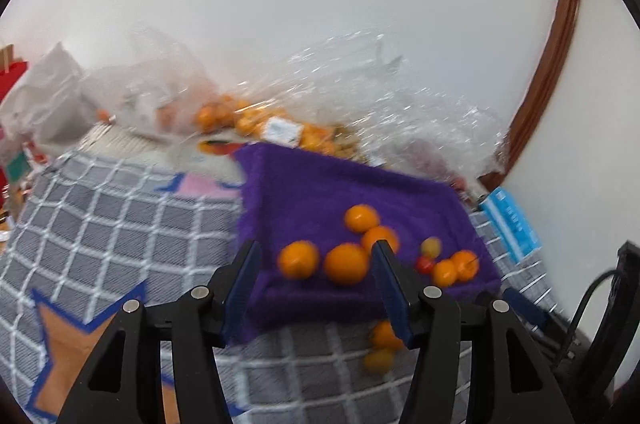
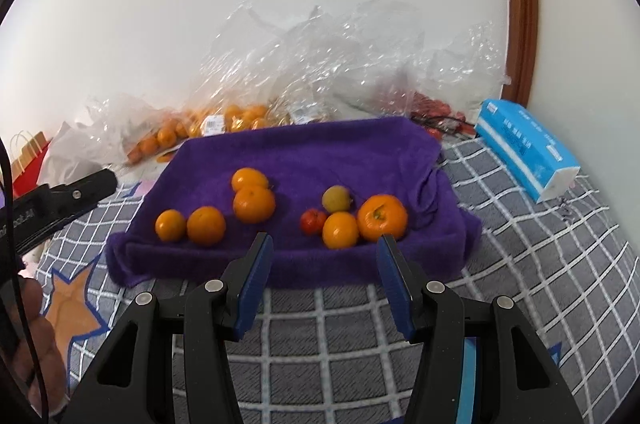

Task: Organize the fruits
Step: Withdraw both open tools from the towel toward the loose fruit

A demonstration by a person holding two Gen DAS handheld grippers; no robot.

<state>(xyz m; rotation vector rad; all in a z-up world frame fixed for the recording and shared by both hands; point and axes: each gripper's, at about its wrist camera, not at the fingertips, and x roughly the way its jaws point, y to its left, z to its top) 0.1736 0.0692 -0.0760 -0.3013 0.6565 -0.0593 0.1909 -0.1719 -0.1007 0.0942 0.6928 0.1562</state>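
Observation:
A purple towel (image 2: 304, 151) lies on the bed with fruit on it. On its left lie several oranges (image 2: 206, 226). On its right, a big orange (image 2: 382, 218), a smaller one (image 2: 340, 230), a small red fruit (image 2: 313, 221) and a yellow-green fruit (image 2: 337, 199) lie close together. My right gripper (image 2: 325, 264) hovers open and empty before the towel's front edge. My left gripper (image 1: 316, 264) is open too, above the towel's (image 1: 320, 191) left front, with oranges (image 1: 346, 263) lying beyond it. Two blurred small orange-yellow fruits (image 1: 380, 360) show low beside its right finger.
Clear plastic bags (image 2: 320, 63) of oranges (image 2: 224, 119) and red fruit (image 2: 436, 115) pile against the wall behind the towel. A blue tissue pack (image 2: 528, 151) lies at the right. The grey checked blanket (image 2: 540, 264) covers the bed. The left gripper's black body (image 2: 60, 199) and a hand (image 2: 36, 344) fill the left edge.

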